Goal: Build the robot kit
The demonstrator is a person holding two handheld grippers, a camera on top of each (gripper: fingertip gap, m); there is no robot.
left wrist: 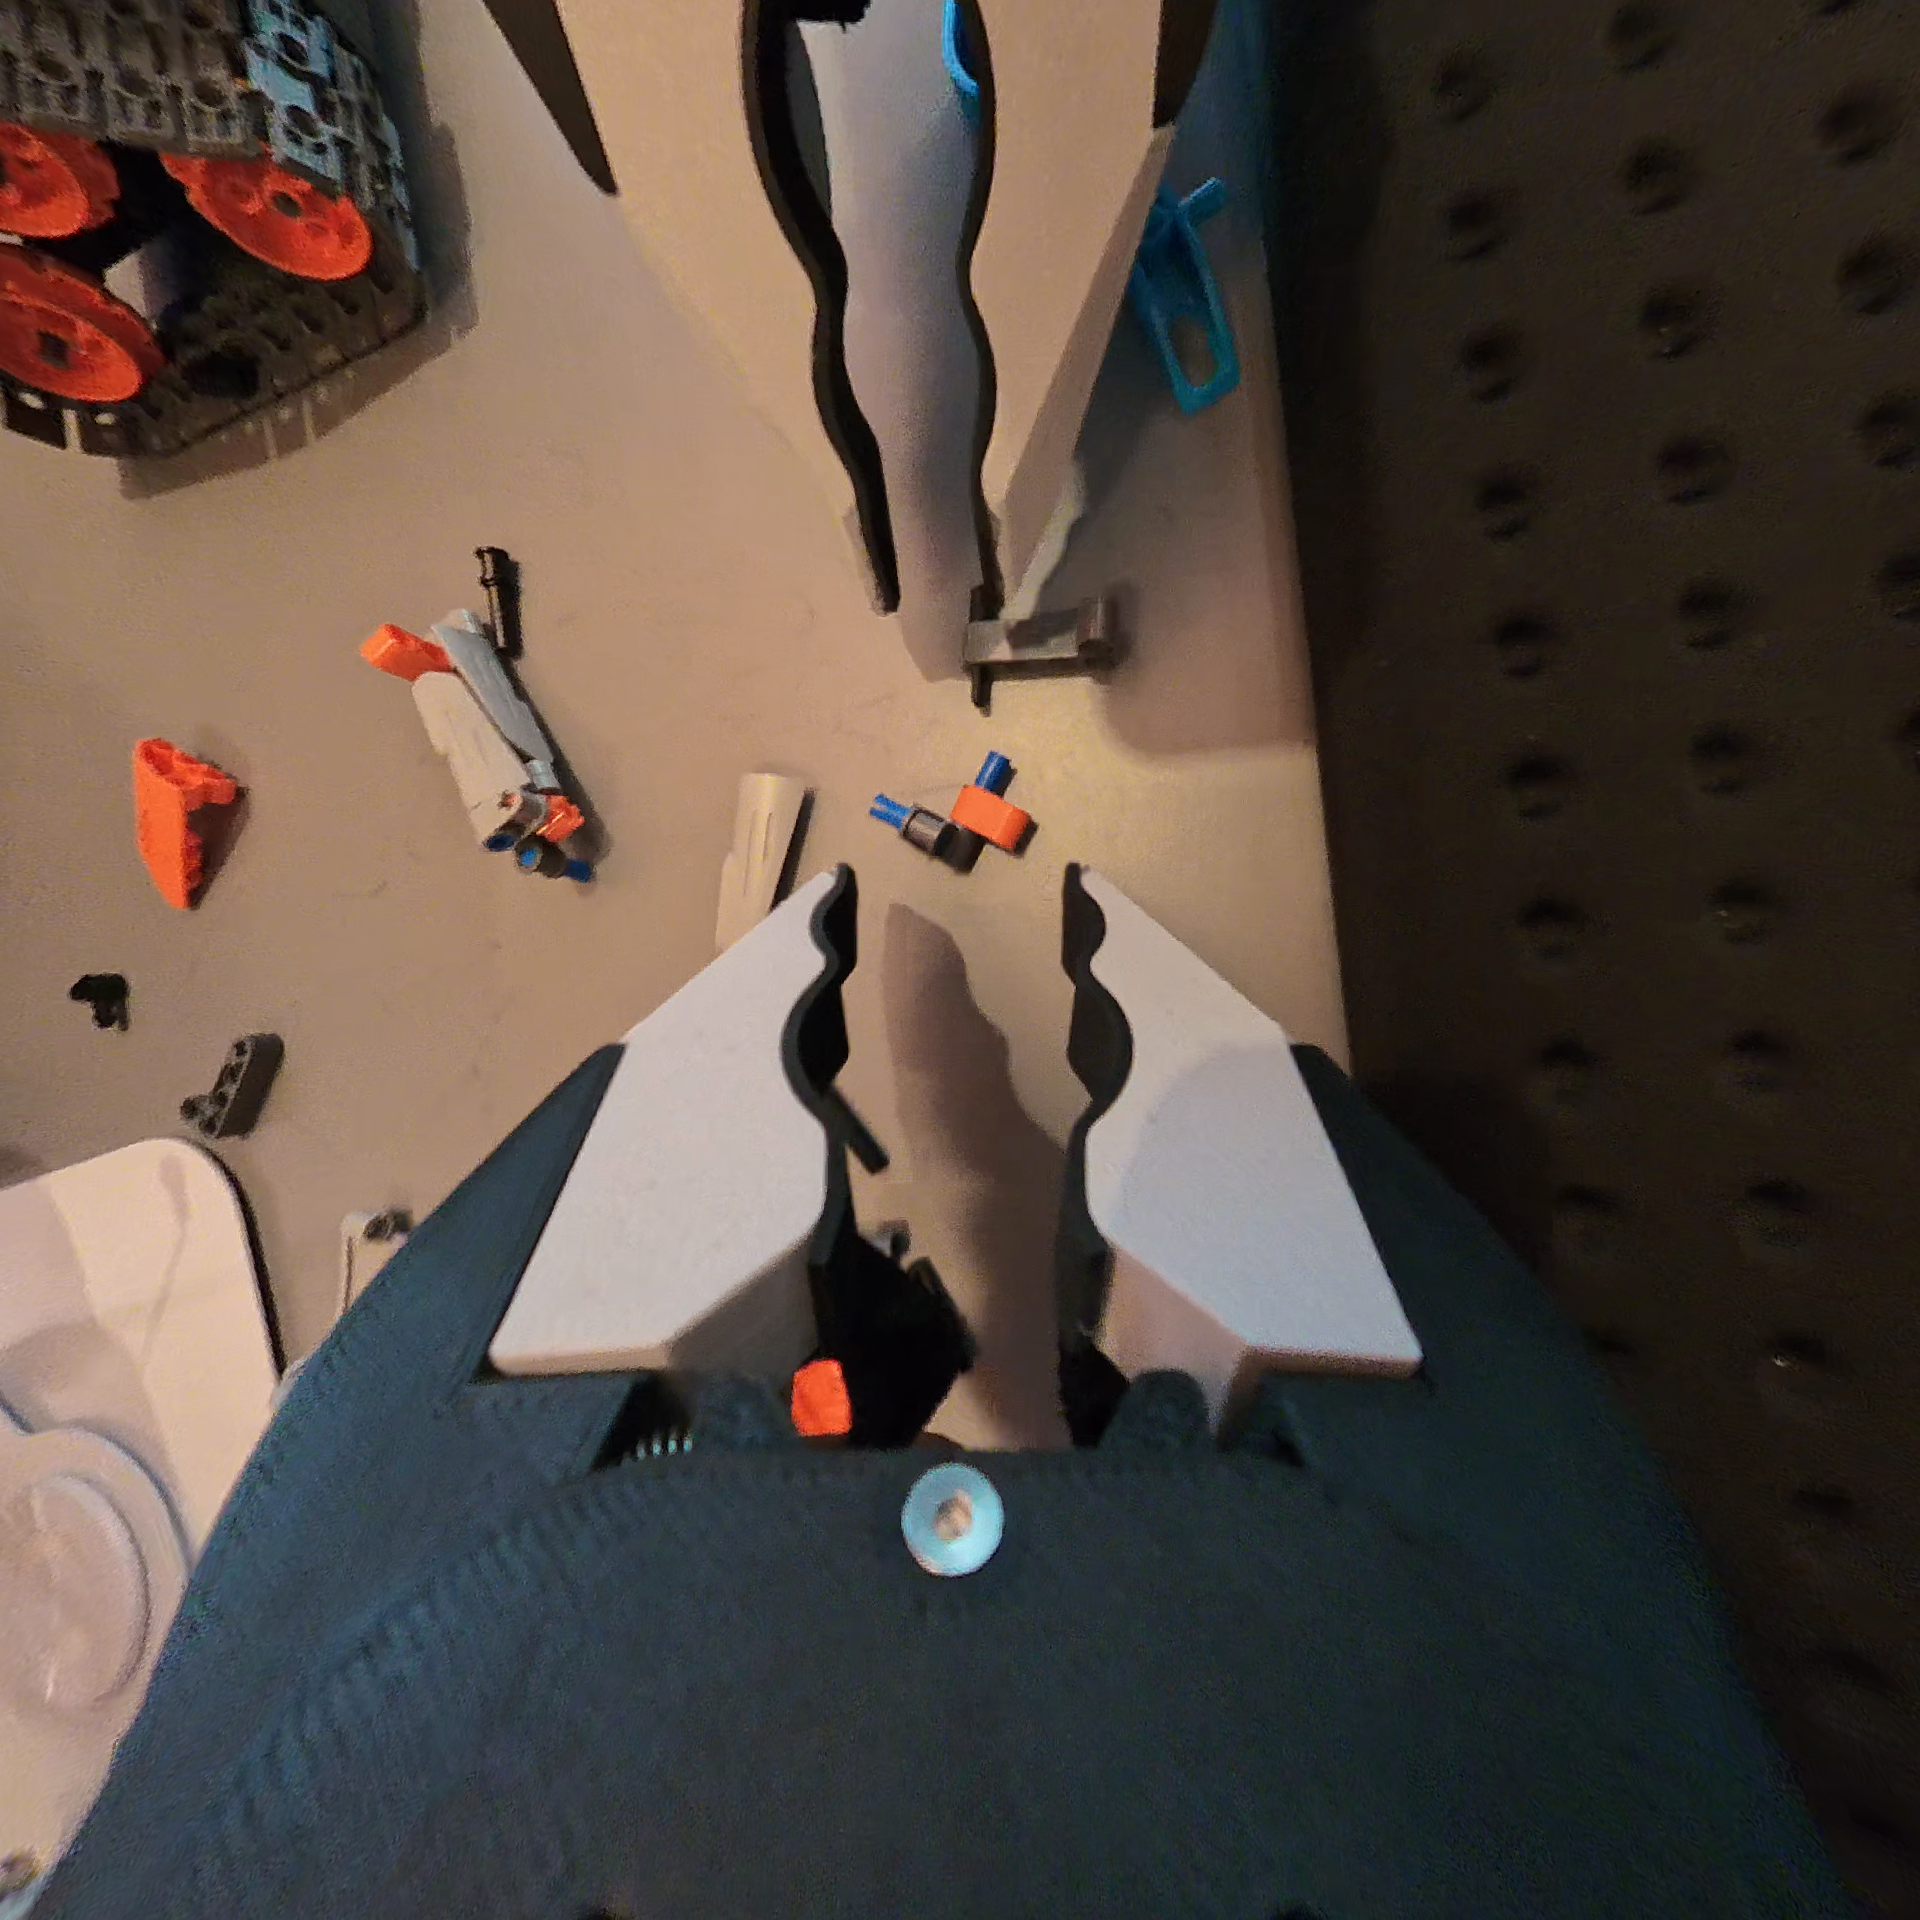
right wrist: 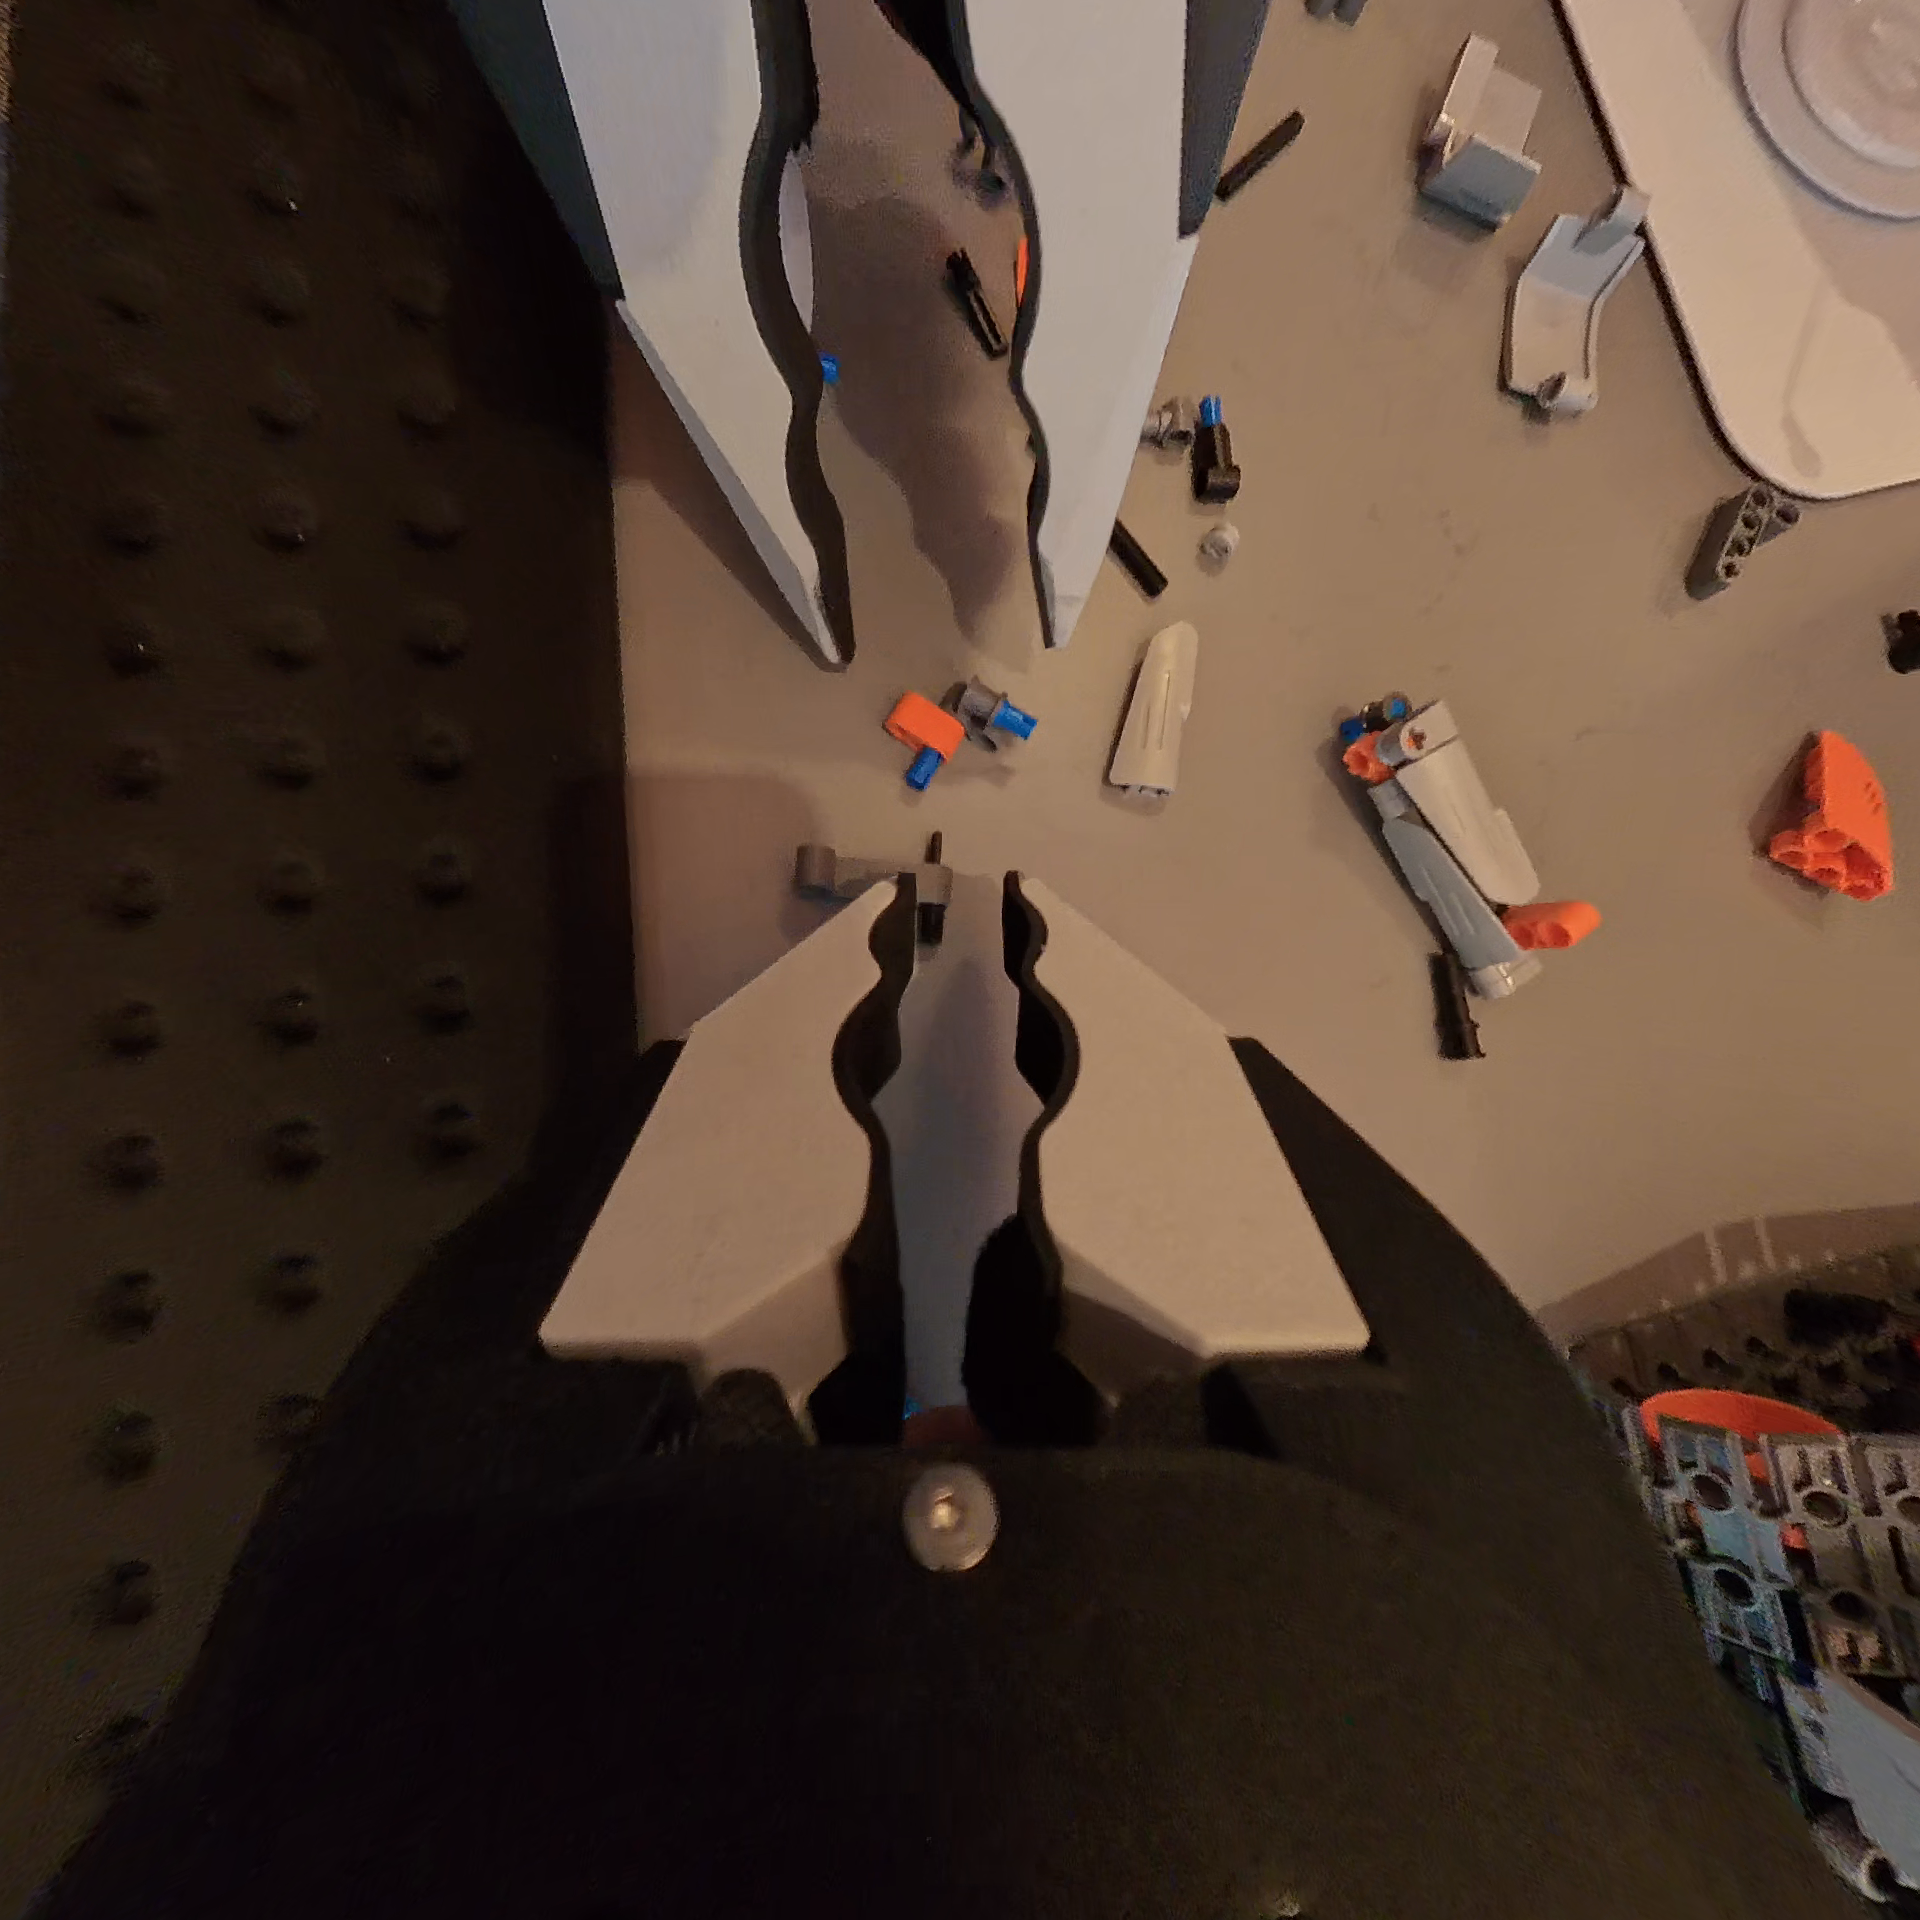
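My left gripper [left wrist: 961, 883] is open and empty, hovering over the beige table. Just ahead of its tips lies a small orange, blue and grey connector cluster [left wrist: 961, 816], which also shows in the right wrist view [right wrist: 951, 727]. My right gripper [right wrist: 958, 894] faces it, its jaws a narrow gap apart. A small grey L-shaped piece with a black pin [right wrist: 930, 883] sits against one fingertip, not clamped by both; it also shows in the left wrist view [left wrist: 1039, 639]. The left gripper [right wrist: 945, 644] shows opposite, and the right gripper [left wrist: 935, 603] shows in the left wrist view.
A black studded mat [left wrist: 1610, 727] borders the table. A white curved panel [left wrist: 764, 842], a grey-white assembly [left wrist: 488, 727], an orange wedge [left wrist: 177, 816] and black bits [left wrist: 234, 1086] lie scattered. A tracked model with orange wheels [left wrist: 187, 229] and a white tray [left wrist: 104, 1299] stand further left. Tip to tip, the grippers are about 5 centimetres apart.
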